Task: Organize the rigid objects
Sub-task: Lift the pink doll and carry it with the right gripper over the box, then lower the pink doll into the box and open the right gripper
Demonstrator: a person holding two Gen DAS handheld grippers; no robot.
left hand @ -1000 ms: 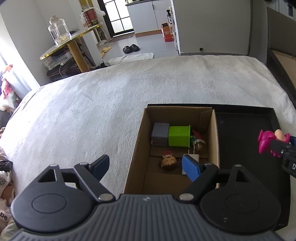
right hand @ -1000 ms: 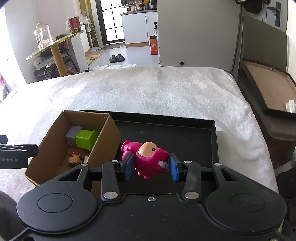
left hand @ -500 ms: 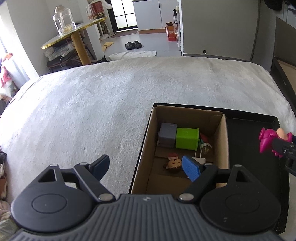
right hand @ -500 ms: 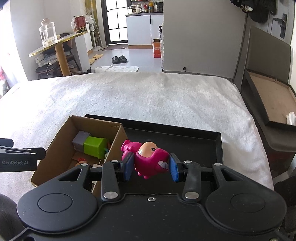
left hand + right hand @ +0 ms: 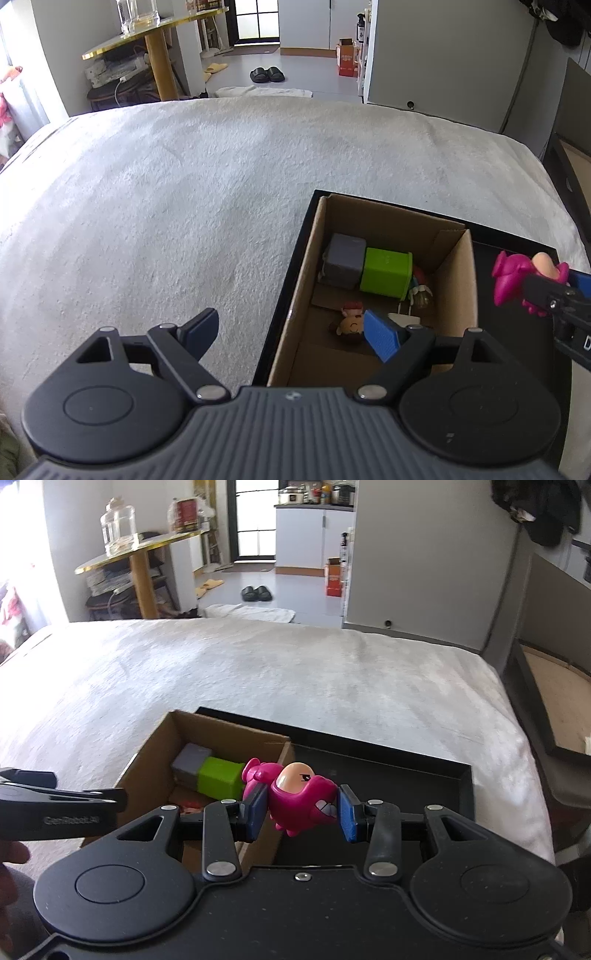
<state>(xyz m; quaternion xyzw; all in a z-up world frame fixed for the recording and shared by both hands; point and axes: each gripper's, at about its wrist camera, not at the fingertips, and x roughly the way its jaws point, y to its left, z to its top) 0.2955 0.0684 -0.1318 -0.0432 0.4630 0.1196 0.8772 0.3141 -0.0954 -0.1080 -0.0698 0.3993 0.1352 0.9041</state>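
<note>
My right gripper (image 5: 301, 806) has its jaws clamped on a glossy magenta plastic monster figurine (image 5: 295, 797), rounded, with a peach egg-shaped face and white teeth; the blue ribbed pads press its two sides. It hangs above the right wall of the cardboard box (image 5: 458, 291), over the edge where the box meets the black tray (image 5: 424, 775). My left gripper (image 5: 291, 334) has its jaws wide apart and empty, one blue pad over the box's near end, the other over the bed cover (image 5: 184, 206).

The box is plain corrugated card, open-topped, with thin upright walls, and it sits in the left part of the shallow, matte tray. Inside lie a grey cube (image 5: 343, 260) touching a lime-green block (image 5: 386, 271), a small round-headed doll (image 5: 349, 323) and another little figure (image 5: 421, 291) by the right wall. The near floor of the box is bare card. The cover is nubbly white fabric, wide and flat around the tray.
</note>
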